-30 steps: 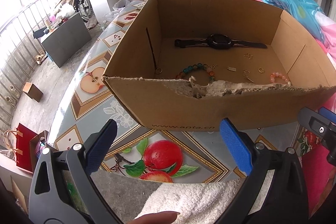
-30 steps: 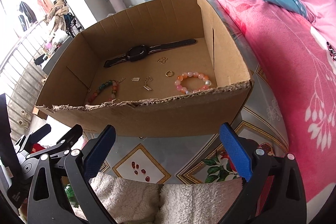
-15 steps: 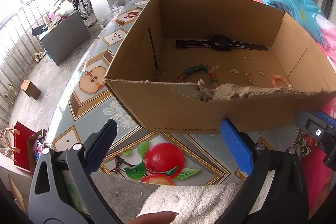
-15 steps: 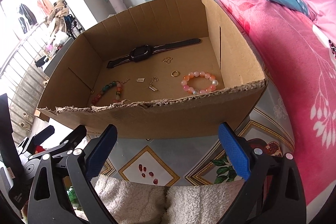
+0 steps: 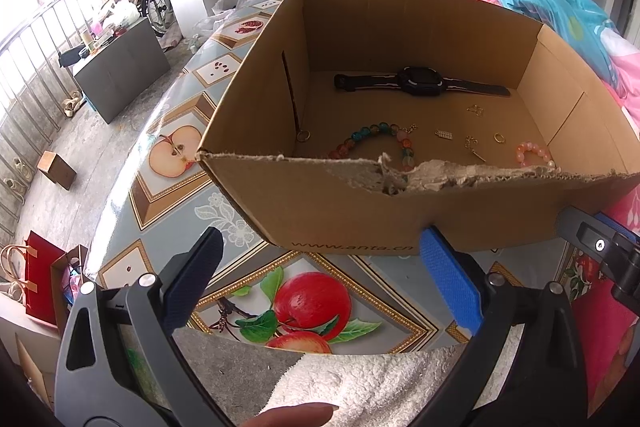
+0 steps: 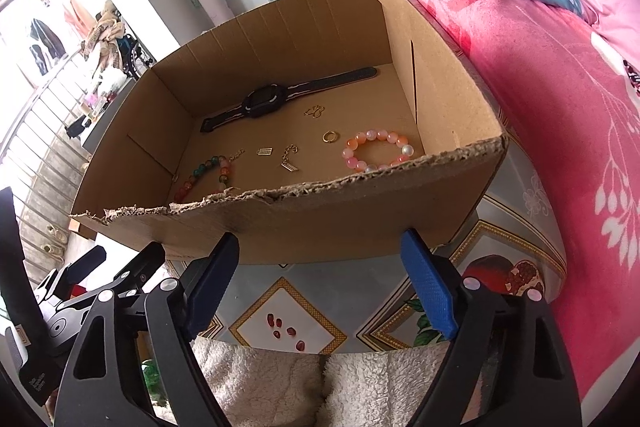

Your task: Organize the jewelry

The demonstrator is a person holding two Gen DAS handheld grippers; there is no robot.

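jewelry: pink bracelet [image 6: 375, 150], gold ring [image 6: 330, 136], black watch [image 6: 266, 101] lie inside cardboard box [image 6: 448, 107] | change: my right gripper [image 6: 320, 285] is closing from wide, nothing between jaws | left gripper [image 5: 320, 283] wide, empty | meaning: no piece picked yet

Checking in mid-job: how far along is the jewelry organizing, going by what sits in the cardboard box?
Looks done: watch, both bead bracelets, ring and small gold pieces lie spread inside the box. In hand: nothing; the right hand-held gripper, jaws closing, and left hand-held gripper are empty outside it. What is left cannot be told.
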